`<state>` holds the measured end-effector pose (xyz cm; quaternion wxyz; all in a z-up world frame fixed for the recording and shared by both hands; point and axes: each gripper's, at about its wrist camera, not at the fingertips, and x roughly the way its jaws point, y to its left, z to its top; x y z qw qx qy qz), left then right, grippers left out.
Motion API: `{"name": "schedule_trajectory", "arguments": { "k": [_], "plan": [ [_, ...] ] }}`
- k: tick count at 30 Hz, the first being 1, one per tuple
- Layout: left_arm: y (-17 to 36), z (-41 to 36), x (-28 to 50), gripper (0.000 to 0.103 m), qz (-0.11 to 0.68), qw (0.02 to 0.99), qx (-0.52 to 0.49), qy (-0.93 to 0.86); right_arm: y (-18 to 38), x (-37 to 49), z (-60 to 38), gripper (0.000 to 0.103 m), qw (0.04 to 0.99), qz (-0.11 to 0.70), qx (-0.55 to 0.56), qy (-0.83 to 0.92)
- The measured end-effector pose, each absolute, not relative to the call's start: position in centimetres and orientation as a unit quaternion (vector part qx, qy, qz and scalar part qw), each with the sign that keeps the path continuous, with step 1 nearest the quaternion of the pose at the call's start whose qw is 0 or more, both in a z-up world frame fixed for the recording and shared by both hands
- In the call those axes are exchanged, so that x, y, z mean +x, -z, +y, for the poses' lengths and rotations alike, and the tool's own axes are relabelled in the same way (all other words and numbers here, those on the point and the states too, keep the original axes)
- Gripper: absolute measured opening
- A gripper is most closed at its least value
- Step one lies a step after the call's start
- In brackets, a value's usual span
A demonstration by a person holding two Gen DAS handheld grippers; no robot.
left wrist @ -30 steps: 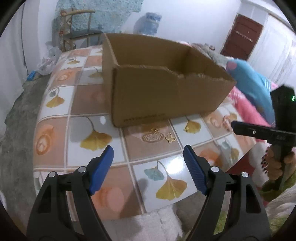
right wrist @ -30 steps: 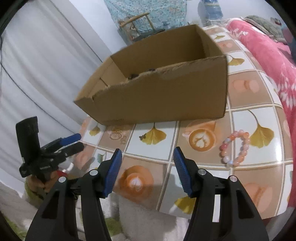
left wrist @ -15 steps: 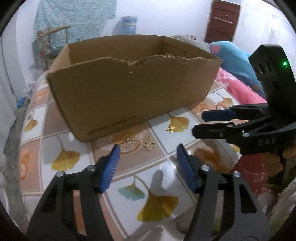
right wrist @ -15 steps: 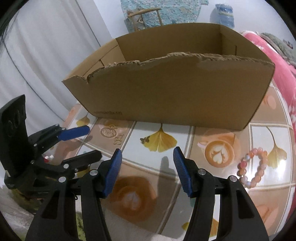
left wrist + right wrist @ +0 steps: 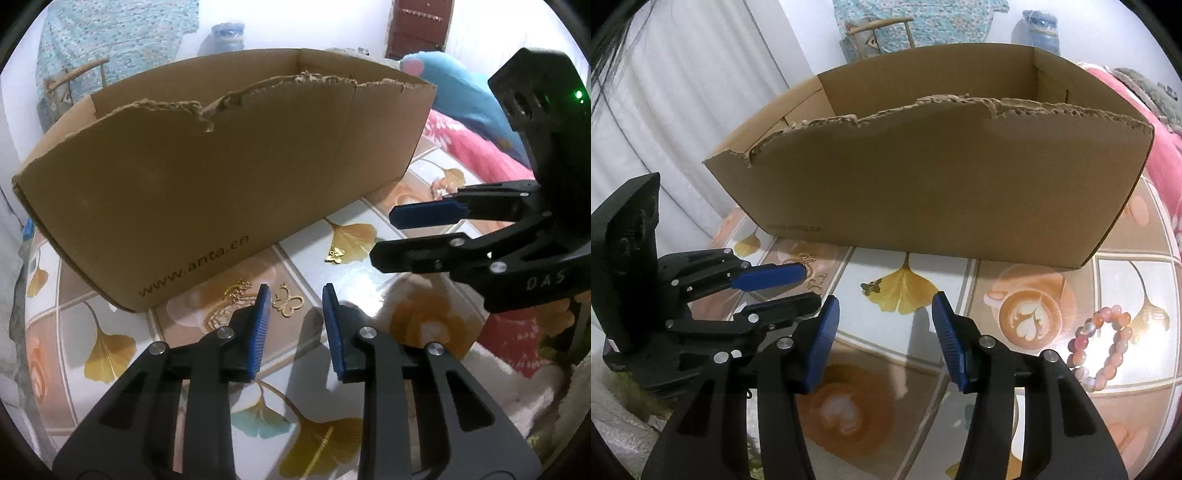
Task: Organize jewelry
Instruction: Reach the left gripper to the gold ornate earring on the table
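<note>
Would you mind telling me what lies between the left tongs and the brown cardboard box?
In the left wrist view, a gold butterfly-outline charm lies on the tiled table, before the left tongs and the box.

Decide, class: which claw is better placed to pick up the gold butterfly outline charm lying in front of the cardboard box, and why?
Left. The left claw has been closing, and the butterfly charm lies just beyond its tips, not yet pinched. The right claw points at bare tablecloth, with the charm off to its left.

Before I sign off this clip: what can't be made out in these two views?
- Cardboard box floor: both views, hidden by its near wall.
- Round gold pendant: left wrist view, partly behind the left tool.
- Bead bracelet: right wrist view, lower part behind the right tool.
</note>
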<state>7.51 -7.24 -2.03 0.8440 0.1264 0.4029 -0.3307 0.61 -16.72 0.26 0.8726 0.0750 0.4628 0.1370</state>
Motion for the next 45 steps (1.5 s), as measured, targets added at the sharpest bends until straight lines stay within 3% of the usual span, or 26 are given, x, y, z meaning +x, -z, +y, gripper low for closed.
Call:
{"name": "schedule_trajectory", "arguments": {
  "k": [5,10,17,27,34,45],
  "plan": [
    [2.2,-7.6,7.6,0.027,0.403,0.838,0.154,0.334,-0.2,0.6,-17.1,0.051,0.873,0.461,0.079,-0.139],
    [2.2,-7.7,7.7,0.015,0.401,0.836,0.167,0.336,-0.3,0.6,-17.6,0.051,0.873,0.459,0.081,-0.141],
    [2.2,-7.4,7.5,0.011,0.397,0.834,0.174,0.341,-0.3,1.0,-17.1,0.05,0.873,0.459,0.073,-0.145],
    [2.1,-6.9,6.6,0.009,0.406,0.838,0.158,0.328,0.2,1.8,-14.7,0.039,0.87,0.464,0.021,-0.162],
    [2.1,-6.9,6.5,0.009,0.407,0.841,0.151,0.323,0.7,2.1,-13.0,0.023,0.867,0.474,-0.026,-0.148],
    [2.2,-6.4,6.6,0.009,0.406,0.842,0.146,0.324,1.2,2.4,-11.0,0.017,0.865,0.477,-0.057,-0.143]
  ]
}}
